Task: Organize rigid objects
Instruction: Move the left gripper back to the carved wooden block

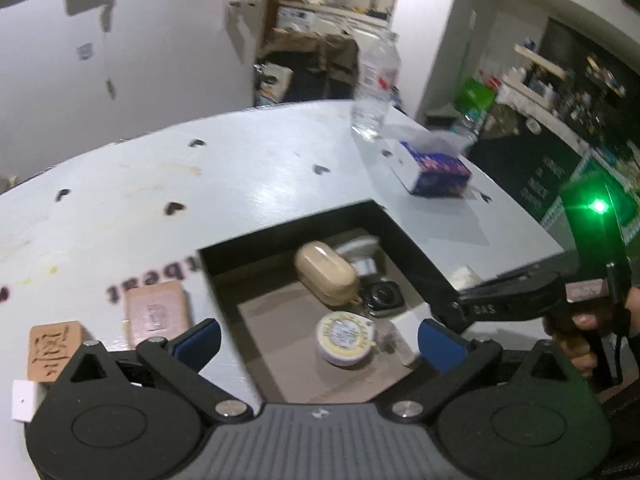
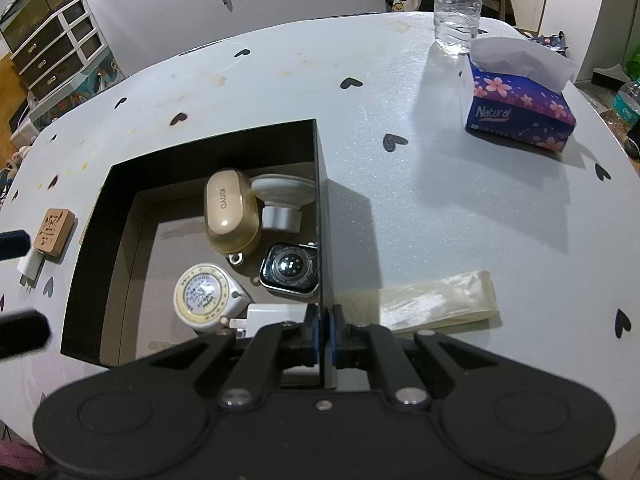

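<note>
An open black box [image 1: 248, 260] [image 2: 220, 148] sits on the pale table. In it lie a beige earbud case [image 1: 326, 274] [image 2: 230, 212], a smartwatch [image 1: 384, 298] [image 2: 290, 268], a round tape measure [image 1: 346, 338] [image 2: 208, 296], a white round holder [image 2: 280, 200] and a white plug [image 2: 272, 316]. My left gripper [image 1: 320, 342] hangs wide open above the tape measure, nothing between its blue pads. My right gripper [image 2: 324, 336] [image 1: 452, 306] is shut on the box's right wall. Left of the box lie a pink block [image 1: 156, 314], a carved wooden tile [image 1: 56, 350] [image 2: 54, 232] and a white adapter [image 1: 22, 400] [image 2: 30, 270].
A blue flowered tissue box [image 2: 520, 112] [image 1: 436, 172] and a clear water bottle [image 2: 458, 0] [image 1: 376, 84] stand at the far right of the table. A crumpled clear plastic bag [image 2: 436, 300] lies just right of the box. A hand [image 1: 576, 340] holds the right gripper's handle.
</note>
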{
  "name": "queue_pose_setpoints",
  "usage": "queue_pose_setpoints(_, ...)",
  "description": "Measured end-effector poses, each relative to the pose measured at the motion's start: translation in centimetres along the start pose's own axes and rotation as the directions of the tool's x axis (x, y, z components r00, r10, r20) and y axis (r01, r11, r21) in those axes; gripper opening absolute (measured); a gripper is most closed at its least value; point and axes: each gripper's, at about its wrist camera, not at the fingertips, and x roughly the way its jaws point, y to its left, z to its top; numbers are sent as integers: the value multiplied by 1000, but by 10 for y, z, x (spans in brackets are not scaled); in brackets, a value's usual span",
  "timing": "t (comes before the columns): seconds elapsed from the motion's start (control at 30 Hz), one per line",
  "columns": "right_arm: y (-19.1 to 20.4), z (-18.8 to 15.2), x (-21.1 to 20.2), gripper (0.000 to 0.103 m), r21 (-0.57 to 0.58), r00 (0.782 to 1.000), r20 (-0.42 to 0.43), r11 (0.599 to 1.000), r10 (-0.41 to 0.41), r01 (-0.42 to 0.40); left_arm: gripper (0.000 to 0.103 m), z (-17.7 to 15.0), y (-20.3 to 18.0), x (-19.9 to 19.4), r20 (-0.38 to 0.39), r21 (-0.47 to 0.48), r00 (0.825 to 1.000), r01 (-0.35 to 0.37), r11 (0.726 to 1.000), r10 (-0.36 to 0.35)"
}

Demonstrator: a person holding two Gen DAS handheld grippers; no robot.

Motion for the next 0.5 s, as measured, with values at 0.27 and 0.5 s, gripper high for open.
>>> queue_pose_setpoints(0.27,0,0,0,6,4,1000,0,1000,-1,1,103,-13,51,-11,20,-112,995,-97,989,100)
queue_pose_setpoints(0.5,0,-1,0,6,5,1000,0,1000,-4,4,103,-11,113,-19,17,-156,973,-226,962,231)
